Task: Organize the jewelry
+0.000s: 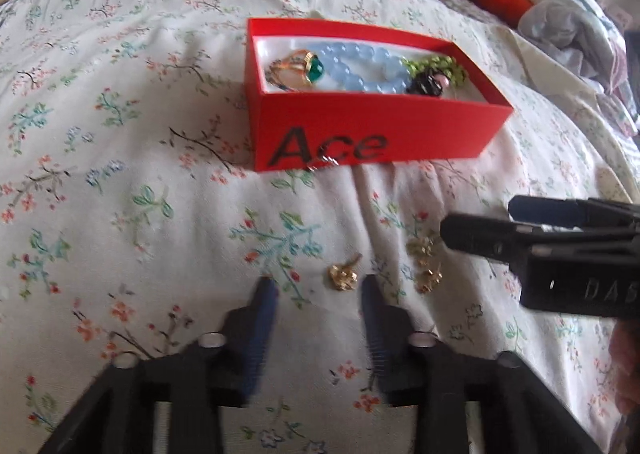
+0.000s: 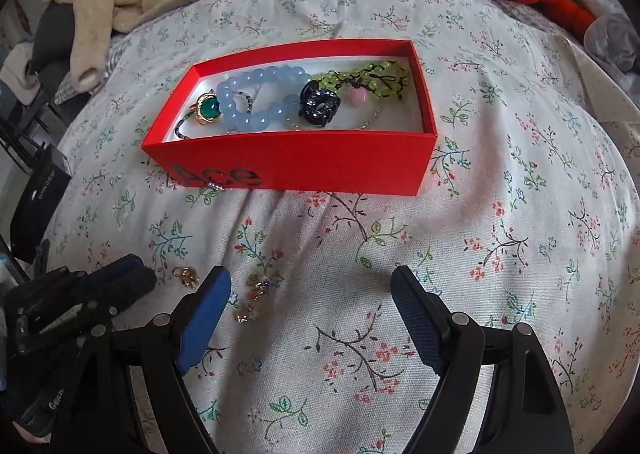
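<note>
The sorting was judged well advanced: a blue bead bracelet (image 2: 260, 98), a green-stoned ring (image 2: 209, 110), a dark hair claw (image 2: 320, 108) and a green beaded piece (image 2: 368, 80) were already laid in the red box (image 2: 304, 166), while a few small gold pieces were left on the floral bedspread (image 2: 480, 254) in front of it. The step in hand was taken to be the pickup of one of these. The left gripper (image 1: 318, 288) was seen partly open with nothing held, and a gold earring (image 1: 343, 277) was found on the cloth just ahead of the gap between its fingertips, nearer the right-hand one. The right gripper (image 2: 310, 294) was held wide open and empty, with two more gold pieces (image 2: 252, 300) just inside its left finger. A small advance and a careful pinch would be called for next, since cloth could be caught along with so small a thing.
</note>
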Motion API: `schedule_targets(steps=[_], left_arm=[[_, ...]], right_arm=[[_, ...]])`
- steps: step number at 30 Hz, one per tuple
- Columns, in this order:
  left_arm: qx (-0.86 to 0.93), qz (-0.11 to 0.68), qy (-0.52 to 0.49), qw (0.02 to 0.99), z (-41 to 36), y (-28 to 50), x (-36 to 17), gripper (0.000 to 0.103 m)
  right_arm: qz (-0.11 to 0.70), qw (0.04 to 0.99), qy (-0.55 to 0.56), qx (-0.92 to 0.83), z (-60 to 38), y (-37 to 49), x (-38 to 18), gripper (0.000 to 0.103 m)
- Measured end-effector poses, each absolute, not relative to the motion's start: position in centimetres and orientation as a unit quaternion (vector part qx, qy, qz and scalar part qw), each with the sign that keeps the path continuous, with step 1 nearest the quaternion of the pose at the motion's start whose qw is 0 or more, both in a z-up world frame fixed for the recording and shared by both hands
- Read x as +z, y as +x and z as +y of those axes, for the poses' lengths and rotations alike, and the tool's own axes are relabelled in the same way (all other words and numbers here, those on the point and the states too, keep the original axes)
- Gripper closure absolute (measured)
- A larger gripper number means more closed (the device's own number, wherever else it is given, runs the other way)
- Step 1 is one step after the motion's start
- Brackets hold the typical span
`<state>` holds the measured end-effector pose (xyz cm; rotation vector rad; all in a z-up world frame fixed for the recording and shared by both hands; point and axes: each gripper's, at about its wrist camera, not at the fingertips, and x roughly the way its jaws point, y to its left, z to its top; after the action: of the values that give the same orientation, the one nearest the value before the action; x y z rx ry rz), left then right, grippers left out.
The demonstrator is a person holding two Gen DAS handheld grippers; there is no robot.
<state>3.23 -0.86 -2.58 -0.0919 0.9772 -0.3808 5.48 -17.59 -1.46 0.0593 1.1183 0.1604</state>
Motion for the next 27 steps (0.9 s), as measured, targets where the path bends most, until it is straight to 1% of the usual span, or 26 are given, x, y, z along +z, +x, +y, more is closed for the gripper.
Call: schedule_targets(steps=[8, 11, 12, 13, 17, 19, 20, 27], left_arm=[[-0.184, 0.465, -0.037, 0.865, -2.3, 3.5, -3.6, 0.06], [-0.195, 0.456, -0.036, 0.868, -3.0, 3.6, -3.9, 0.062], [-0.197, 0.453, -0.033, 0.869, -3.2, 3.6, -4.0, 0.065], [-0.199, 0.45, -0.029, 0.87, -3.5, 3.6, -4.0, 0.07], [-0.197, 0.445, -0.029, 0.873, -3.6, 3.7, -4.2, 0.081], [-0.191, 0.446, -0.036, 0.874, -3.3, 3.8, -4.3, 0.091], [-0.189, 0.446, -0.04, 0.874, -3.2, 3.9, -4.3, 0.092], [-0.182, 0.444, -0.045, 0.876, -3.0, 3.7, -4.0, 0.092]], right_arm=[[0.53, 0.844, 0.057, 0.058, -20.1, 5.3, -1.2, 0.018], [0.535, 0.84, 0.064, 0.057, -20.7, 5.1, -1.4, 0.018], [0.537, 0.839, 0.066, 0.058, -20.7, 5.1, -1.5, 0.018], [0.538, 0.838, 0.068, 0.059, -20.8, 5.0, -1.5, 0.018], [0.542, 0.835, 0.067, 0.062, -20.7, 4.9, -1.6, 0.018], [0.543, 0.835, 0.065, 0.063, -20.6, 5.0, -1.7, 0.018], [0.543, 0.835, 0.065, 0.064, -20.6, 5.0, -1.7, 0.018], [0.546, 0.834, 0.058, 0.064, -20.0, 5.2, -1.9, 0.018]])
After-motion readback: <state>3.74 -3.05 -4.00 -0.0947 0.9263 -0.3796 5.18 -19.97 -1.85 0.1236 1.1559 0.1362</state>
